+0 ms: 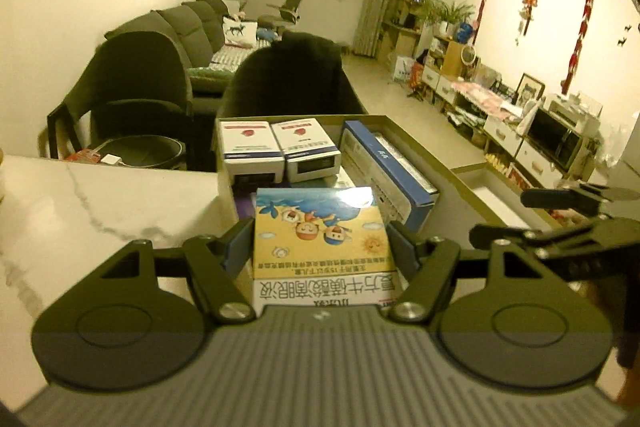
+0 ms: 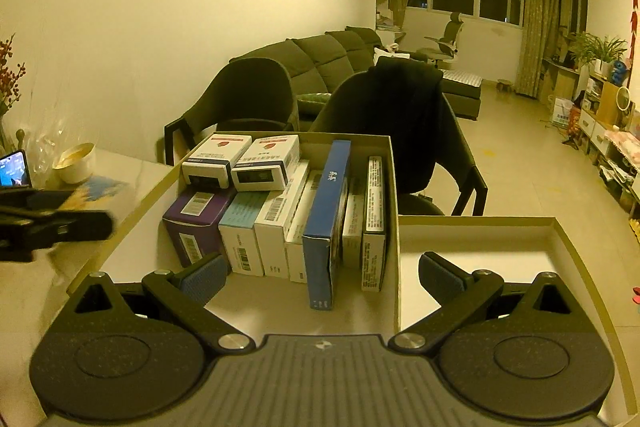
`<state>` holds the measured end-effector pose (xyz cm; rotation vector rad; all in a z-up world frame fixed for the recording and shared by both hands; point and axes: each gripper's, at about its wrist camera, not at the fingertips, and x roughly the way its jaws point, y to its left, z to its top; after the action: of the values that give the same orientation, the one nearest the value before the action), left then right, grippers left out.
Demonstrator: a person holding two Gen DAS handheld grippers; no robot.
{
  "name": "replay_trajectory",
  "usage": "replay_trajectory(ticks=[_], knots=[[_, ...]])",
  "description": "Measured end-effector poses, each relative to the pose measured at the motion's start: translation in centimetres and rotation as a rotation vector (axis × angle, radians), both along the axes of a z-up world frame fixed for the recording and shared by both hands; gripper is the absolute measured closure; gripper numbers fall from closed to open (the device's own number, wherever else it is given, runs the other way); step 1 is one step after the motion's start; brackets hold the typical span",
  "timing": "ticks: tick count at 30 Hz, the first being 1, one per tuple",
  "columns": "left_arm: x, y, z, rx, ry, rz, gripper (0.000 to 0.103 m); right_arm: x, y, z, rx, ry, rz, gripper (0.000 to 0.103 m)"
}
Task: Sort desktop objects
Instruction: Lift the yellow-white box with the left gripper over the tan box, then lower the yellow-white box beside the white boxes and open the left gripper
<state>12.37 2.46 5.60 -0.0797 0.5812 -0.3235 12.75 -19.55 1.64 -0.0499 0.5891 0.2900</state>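
Left hand-held gripper clamped on a yellow cartoon box, held above the near end of the cardboard tray. Text on it upside down, near end cut off behind the gripper body. Hides most of the packed boxes from that view. Right hand-held gripper wide open, nothing between the pads, hanging over the tray. Lid beside the tray, partly blocked by one finger. Bench marble, far clutter too blurry to read.
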Motion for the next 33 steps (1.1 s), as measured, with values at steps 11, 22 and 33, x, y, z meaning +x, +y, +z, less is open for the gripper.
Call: replay_trajectory(ticks=[11, 22, 33], knots=[[6.1, -2.0, -1.7, 0.043, 0.115, 0.086, 0.033, -0.2, -0.4, 0.2, 0.015, -0.01, 0.003, 0.001], [8.8, -2.8, -2.8, 0.1, 0.142, 0.171, 0.033, 0.0, -1.0, 0.3, 0.034, -0.004, -0.002, 0.001], [10.3, -3.2, -2.5, 0.092, 0.172, 0.209, 0.033, 0.4, -0.9, 0.0, 0.031, 0.007, -0.006, 0.001]])
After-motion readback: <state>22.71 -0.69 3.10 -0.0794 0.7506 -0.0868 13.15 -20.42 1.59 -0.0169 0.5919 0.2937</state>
